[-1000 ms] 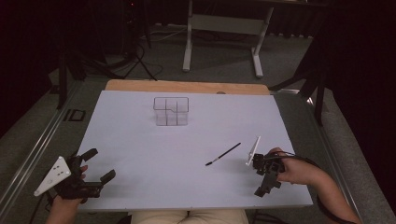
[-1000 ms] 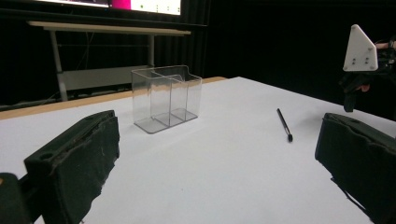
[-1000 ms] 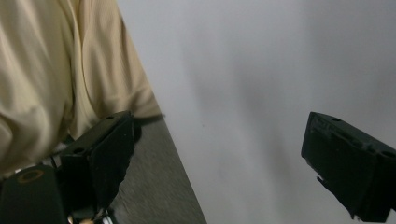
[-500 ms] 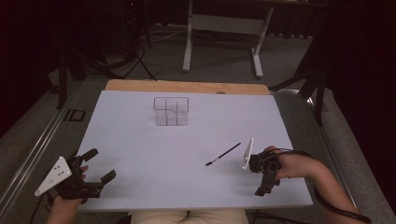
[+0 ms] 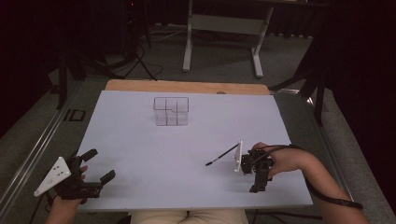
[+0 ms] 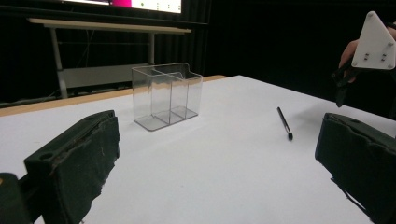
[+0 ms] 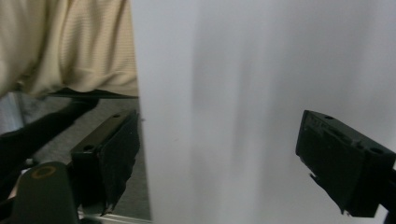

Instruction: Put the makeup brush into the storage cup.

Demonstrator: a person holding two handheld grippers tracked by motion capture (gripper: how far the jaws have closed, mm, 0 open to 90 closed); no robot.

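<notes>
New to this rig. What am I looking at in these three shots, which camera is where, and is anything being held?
No robot here: a person holds a pair of hand-held tongs in each hand.

The high view looks down from above the person's side. The left tongs sit at the near left corner of the white table, the right tongs at the near right.

The other two pictures come from cameras riding on the tongs, looking out between their black jaws. The left gripper view faces across the table at a clear plastic divided organizer and a thin black pen lying flat. The right gripper view is blurred and points back at the near table edge and the person's beige clothing.

Both tongs are open and hold nothing.
</notes>
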